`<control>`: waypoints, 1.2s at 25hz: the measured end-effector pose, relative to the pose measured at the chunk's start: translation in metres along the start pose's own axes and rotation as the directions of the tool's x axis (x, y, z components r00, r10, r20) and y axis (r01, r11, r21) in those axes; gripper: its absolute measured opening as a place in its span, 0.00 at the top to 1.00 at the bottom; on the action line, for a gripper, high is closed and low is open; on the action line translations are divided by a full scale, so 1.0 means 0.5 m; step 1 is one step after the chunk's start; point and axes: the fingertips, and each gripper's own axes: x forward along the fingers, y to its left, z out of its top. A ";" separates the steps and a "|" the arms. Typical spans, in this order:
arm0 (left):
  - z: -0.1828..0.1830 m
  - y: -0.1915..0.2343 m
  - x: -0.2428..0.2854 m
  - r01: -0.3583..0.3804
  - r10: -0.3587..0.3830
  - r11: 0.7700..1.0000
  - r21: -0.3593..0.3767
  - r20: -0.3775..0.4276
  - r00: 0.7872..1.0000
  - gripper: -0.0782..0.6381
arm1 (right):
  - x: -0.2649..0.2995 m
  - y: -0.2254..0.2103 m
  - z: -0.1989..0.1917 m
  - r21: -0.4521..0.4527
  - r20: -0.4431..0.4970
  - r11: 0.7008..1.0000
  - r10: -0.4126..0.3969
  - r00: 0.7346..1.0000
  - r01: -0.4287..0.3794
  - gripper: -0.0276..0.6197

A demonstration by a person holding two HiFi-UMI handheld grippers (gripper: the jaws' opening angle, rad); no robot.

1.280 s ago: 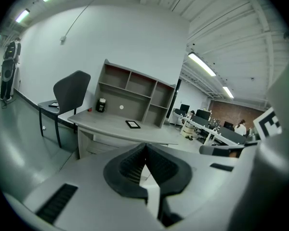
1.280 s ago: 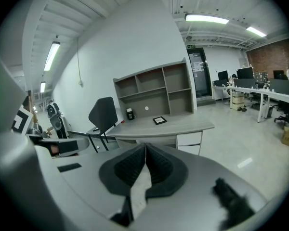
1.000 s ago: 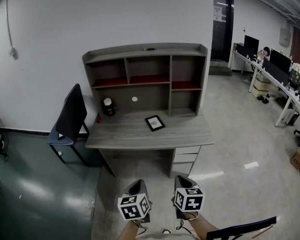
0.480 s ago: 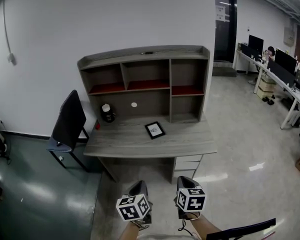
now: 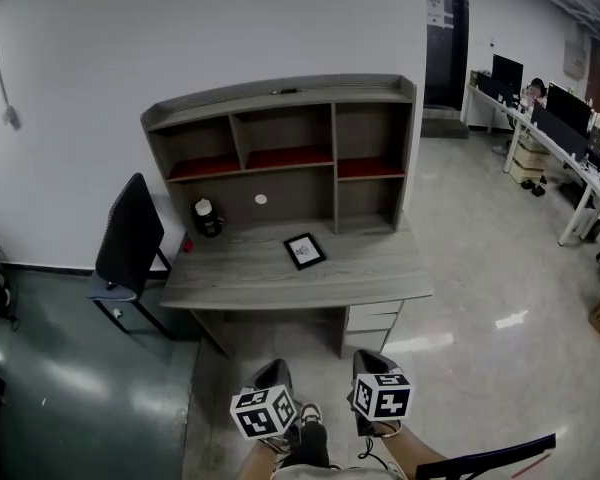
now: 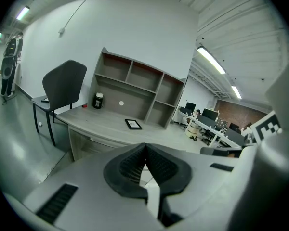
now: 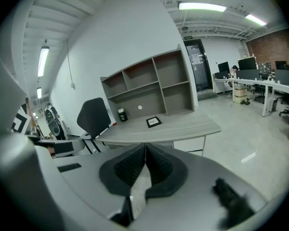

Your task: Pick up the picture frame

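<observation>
A small black picture frame (image 5: 304, 250) lies flat on the grey desk (image 5: 280, 283), a little right of its middle; it also shows as the picture frame (image 6: 133, 124) and the picture frame (image 7: 153, 121) in the two gripper views. My left gripper (image 5: 274, 374) and right gripper (image 5: 369, 362) hang side by side low in the head view, well short of the desk's front edge. Both are shut with nothing between the pads. Each gripper's jaws meet tip to tip: the left gripper (image 6: 145, 146) and the right gripper (image 7: 145, 144).
A hutch with open shelves (image 5: 285, 143) stands on the desk's back. A dark jar (image 5: 206, 217) sits at the desk's left rear. A black chair (image 5: 128, 243) stands left of the desk. Drawers (image 5: 373, 316) sit under its right side. Office desks with monitors (image 5: 565, 138) line the far right.
Both grippers have drifted a little nearer the desk. The head view has shifted, so the desk and frame sit slightly more to the left in it. The jaws stay shut.
</observation>
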 end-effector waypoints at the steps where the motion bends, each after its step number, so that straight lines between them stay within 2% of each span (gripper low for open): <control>1: 0.002 0.000 0.009 0.005 -0.005 1.000 -0.001 -0.001 1.000 0.87 | 0.005 -0.003 0.002 -0.003 -0.001 1.000 -0.004 1.000 0.004 0.91; 13: 0.102 0.009 0.158 0.051 -0.051 0.999 0.007 0.037 0.998 0.87 | 0.122 -0.035 0.112 -0.033 0.044 0.999 -0.037 0.998 0.039 0.91; 21: 0.206 0.018 0.278 0.087 -0.087 0.996 0.016 0.050 0.995 0.87 | 0.225 -0.049 0.219 -0.044 0.065 0.997 -0.060 0.996 0.063 0.91; 30: 0.308 0.057 0.403 0.092 -0.094 0.995 0.043 0.049 0.994 0.87 | 0.358 -0.054 0.320 -0.028 0.091 0.997 -0.064 0.994 0.067 0.91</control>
